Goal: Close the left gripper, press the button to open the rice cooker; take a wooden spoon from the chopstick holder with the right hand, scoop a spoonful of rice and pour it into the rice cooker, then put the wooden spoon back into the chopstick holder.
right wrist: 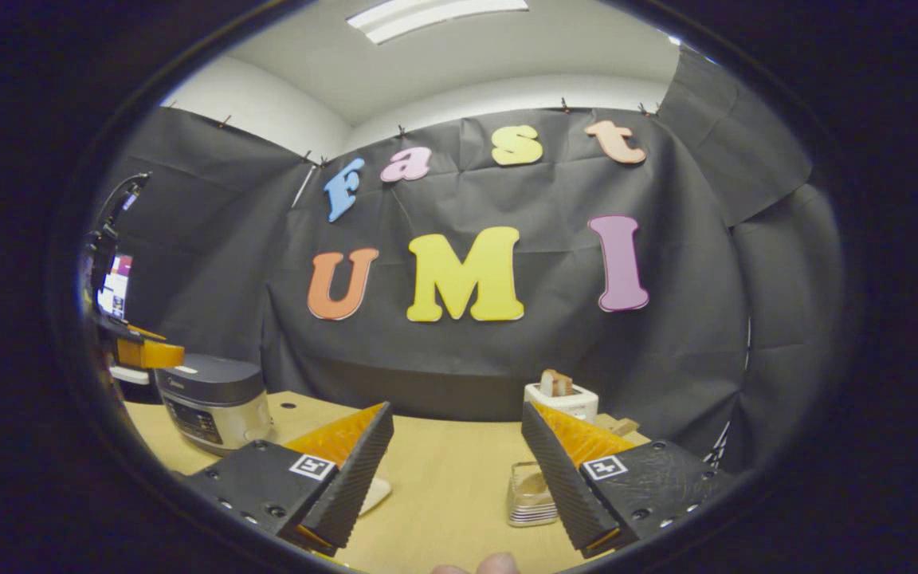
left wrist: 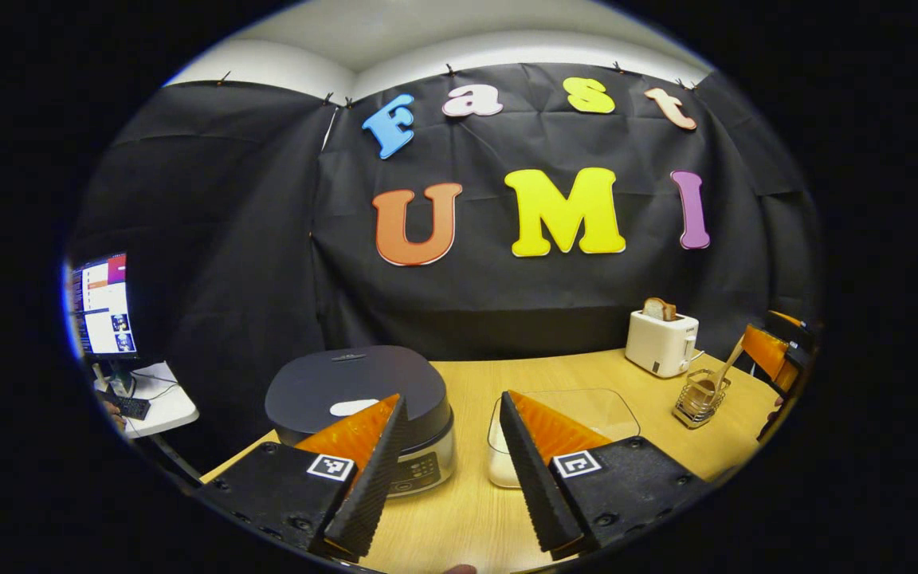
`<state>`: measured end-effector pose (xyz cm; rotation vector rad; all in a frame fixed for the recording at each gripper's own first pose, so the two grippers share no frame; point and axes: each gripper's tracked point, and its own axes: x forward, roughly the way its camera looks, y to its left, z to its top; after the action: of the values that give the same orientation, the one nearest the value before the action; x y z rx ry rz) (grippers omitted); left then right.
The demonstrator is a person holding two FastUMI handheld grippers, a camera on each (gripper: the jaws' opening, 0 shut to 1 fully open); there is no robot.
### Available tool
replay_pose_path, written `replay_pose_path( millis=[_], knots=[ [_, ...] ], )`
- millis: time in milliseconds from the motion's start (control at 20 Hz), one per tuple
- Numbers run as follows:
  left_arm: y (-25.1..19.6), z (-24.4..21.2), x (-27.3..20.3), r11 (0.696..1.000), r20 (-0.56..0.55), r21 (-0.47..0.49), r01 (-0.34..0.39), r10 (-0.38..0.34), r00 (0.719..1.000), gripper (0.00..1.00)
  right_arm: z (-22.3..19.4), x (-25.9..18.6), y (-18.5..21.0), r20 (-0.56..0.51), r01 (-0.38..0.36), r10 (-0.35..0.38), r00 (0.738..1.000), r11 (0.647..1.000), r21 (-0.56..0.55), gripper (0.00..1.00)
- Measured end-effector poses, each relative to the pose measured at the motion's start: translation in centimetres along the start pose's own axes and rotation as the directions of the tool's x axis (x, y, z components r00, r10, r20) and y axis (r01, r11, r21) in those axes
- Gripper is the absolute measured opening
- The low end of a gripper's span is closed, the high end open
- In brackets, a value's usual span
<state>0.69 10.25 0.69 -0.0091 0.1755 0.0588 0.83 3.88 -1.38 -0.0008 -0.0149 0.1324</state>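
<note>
On the table: rice cooker (left wrist: 359, 402), lid down, at eleven o'clock just beyond the left gripper (left wrist: 451, 470).
Left gripper: released, fingers spread wide.
Right gripper (right wrist: 455, 478): released, holding nothing.
Step in hand: clench the left fingers fully first, then push the button squarely.
Chopstick holder (left wrist: 700, 399): two o'clock, well apart; wooden spoon (left wrist: 726, 367) leaning inside.
</note>
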Motion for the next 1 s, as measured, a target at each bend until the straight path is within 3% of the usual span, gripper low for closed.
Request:
replay_pose_path(
  millis=[200, 300, 350, 450, 500, 550, 650, 750, 1000],
  knots=[
    [4.7, 0.5, 1.4, 1.000, -0.113, 0.002, -0.031, 0.031, 0.993, 0.51, -0.9, -0.3, -1.3, -0.009, 0.008, -0.008, 1.000, 1.000, 0.007, 0.96],
    [6.5, -1.0, 2.4, 0.998, -0.207, 0.044, -0.041, 0.050, 0.977, 0.47, -1.0, -0.3, -1.8, -0.007, 0.011, -0.011, 1.000, 1.000, 0.007, 0.96],
    [7.1, -1.8, 2.7, 0.998, -0.247, 0.052, -0.037, 0.048, 0.968, 0.38, -1.1, -0.3, -2.1, -0.006, 0.014, -0.014, 1.000, 1.000, 0.006, 0.96],
    [7.2, -3.2, 2.9, 0.999, -0.321, 0.043, -0.014, 0.027, 0.947, 0.27, -1.6, -0.2, -2.5, -0.011, 0.018, -0.018, 1.000, 1.000, 0.011, 0.96],
    [7.0, -3.7, 3.0, 0.999, -0.347, 0.036, -0.001, 0.013, 0.938, 0.29, -2.0, -0.1, -2.4, -0.017, 0.016, -0.016, 1.000, 1.000, 0.014, 0.96],
    [6.8, -4.0, 3.2, 0.999, -0.367, 0.030, 0.016, -0.004, 0.930, 0.17, -2.2, -0.1, -2.4, -0.022, 0.011, -0.011, 1.000, 1.000, 0.017, 0.96],
    [6.6, -4.2, 3.2, 0.999, -0.397, 0.024, 0.037, -0.025, 0.917, 0.08, -2.5, 0.2, -2.1, -0.030, 0.003, -0.002, 1.000, 1.000, 0.019, 0.96],
    [6.4, -4.3, 3.5, 0.998, -0.412, 0.016, 0.054, -0.043, 0.910, 0.03, -2.7, 0.3, -1.9, -0.030, -0.008, 0.009, 1.000, 1.000, 0.022, 0.96],
    [6.0, -3.9, 4.6, 0.994, -0.422, -0.070, 0.089, -0.111, 0.900, 0.03, -3.4, 0.5, -1.8, -0.034, -0.026, 0.027, 0.999, 0.999, 0.035, 0.96]
  ],
)
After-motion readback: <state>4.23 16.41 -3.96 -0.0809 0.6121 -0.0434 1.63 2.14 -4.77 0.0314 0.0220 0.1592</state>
